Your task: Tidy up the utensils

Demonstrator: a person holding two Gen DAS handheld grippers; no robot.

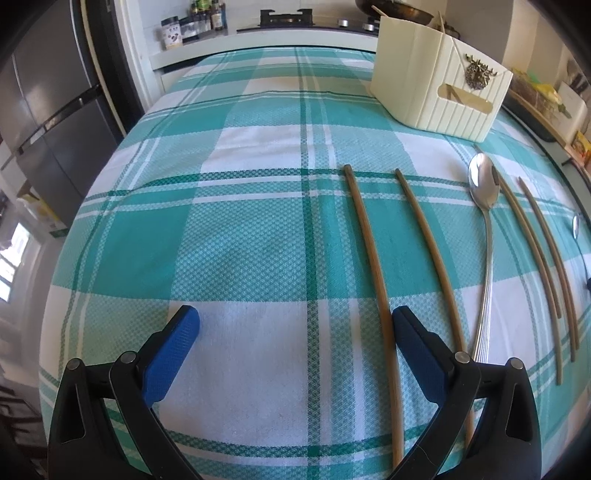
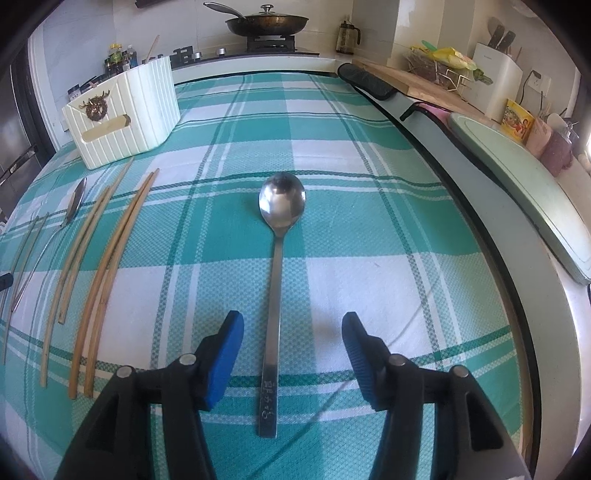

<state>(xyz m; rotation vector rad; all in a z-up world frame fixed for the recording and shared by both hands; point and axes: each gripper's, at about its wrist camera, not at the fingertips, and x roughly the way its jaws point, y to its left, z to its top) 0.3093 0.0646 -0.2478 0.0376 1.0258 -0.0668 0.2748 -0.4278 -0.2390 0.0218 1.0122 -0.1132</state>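
Note:
In the right wrist view a steel spoon [image 2: 275,280] lies on the green checked cloth, its handle running between the blue pads of my open right gripper [image 2: 291,325]. Several wooden chopsticks [image 2: 107,269] and a second spoon [image 2: 74,205] lie to the left. A cream utensil holder [image 2: 125,110] stands at the back left. In the left wrist view my left gripper [image 1: 295,325] is open and empty above the cloth. A chopstick [image 1: 369,251] passes just inside its right finger [image 1: 417,350]. More chopsticks [image 1: 535,251], the second spoon [image 1: 484,206] and the holder [image 1: 439,92] lie to the right.
The table's right edge [image 2: 461,206] borders a counter with a pale green board [image 2: 524,184], a knife block [image 2: 498,77] and a packet. A stove with a lidded pan [image 2: 266,22] stands behind. A grey fridge [image 1: 48,122] stands left of the table.

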